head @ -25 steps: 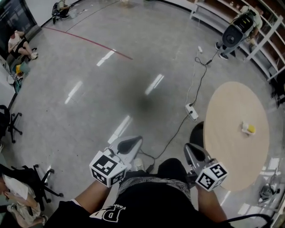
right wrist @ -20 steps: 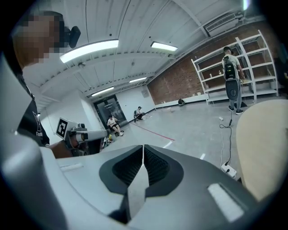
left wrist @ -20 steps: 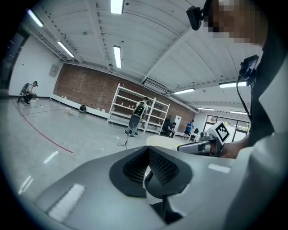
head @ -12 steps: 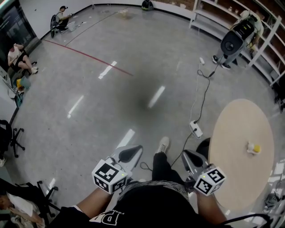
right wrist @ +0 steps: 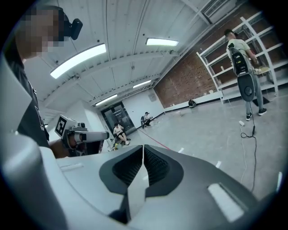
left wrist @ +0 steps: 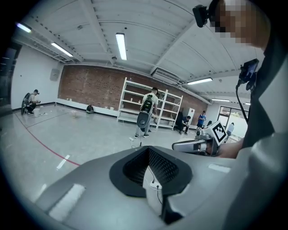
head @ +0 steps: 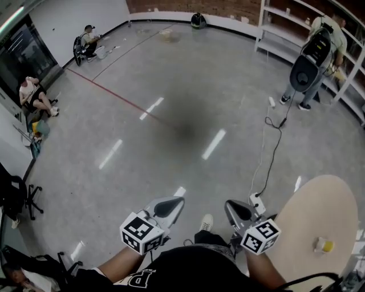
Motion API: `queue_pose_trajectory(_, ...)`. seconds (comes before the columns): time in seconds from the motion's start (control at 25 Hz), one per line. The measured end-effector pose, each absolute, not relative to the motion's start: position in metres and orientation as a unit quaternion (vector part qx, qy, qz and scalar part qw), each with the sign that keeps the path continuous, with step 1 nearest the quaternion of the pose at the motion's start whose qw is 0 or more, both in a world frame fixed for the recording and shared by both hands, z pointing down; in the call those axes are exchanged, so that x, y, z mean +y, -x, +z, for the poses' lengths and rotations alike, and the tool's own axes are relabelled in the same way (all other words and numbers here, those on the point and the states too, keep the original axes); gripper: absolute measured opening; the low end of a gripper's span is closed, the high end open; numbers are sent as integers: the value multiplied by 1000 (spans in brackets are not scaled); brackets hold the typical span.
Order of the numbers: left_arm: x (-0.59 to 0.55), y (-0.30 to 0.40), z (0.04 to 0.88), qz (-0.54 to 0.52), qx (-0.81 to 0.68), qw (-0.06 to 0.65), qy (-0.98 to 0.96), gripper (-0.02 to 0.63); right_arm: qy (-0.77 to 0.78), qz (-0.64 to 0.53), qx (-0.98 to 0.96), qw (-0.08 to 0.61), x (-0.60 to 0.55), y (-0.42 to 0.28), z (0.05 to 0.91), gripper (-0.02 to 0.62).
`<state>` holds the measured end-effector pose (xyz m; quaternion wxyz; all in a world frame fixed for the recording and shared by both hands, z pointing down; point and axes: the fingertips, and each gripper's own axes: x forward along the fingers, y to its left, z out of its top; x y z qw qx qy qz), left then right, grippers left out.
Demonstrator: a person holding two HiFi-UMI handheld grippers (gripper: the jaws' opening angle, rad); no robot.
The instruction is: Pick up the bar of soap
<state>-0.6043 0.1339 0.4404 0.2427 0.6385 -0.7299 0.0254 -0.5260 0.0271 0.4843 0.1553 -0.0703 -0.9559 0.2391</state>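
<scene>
Open hall, polished grey floor point(head: 171, 114); round wooden table point(head: 308, 217) at lower right of the head view. The small yellow item on it is likely the bar of soap point(head: 323, 245), untouched. Left hand-held gripper point(head: 171, 203) and right hand-held gripper point(head: 234, 208): jaws together, empty, well apart from it. Approach and grasp both remain.

Grey floor point(head: 171, 74), brick wall point(head: 228, 7), white shelving point(head: 279, 28)

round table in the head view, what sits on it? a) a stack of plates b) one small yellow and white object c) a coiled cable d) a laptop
b: the round table at the lower right of the head view carries a single small yellow and white object near its right side, and the rest of its visible top is bare.
</scene>
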Motion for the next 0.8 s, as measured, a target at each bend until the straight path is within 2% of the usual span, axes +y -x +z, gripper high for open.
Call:
queue_pose_trajectory(0.24,1,652,415,27,-692,201,-693,6,14,242,-961,130,-80,561,470,17)
queue_pose_trajectory(0.56,-136,652,433,52,-589,211,-779,6,-115,269,-951,102,-186,543,480,17)
queue_pose_trajectory(0.8,-239,651,454,82,-455,225,-858,6,-252,278,-923,87,-261,540,491,17)
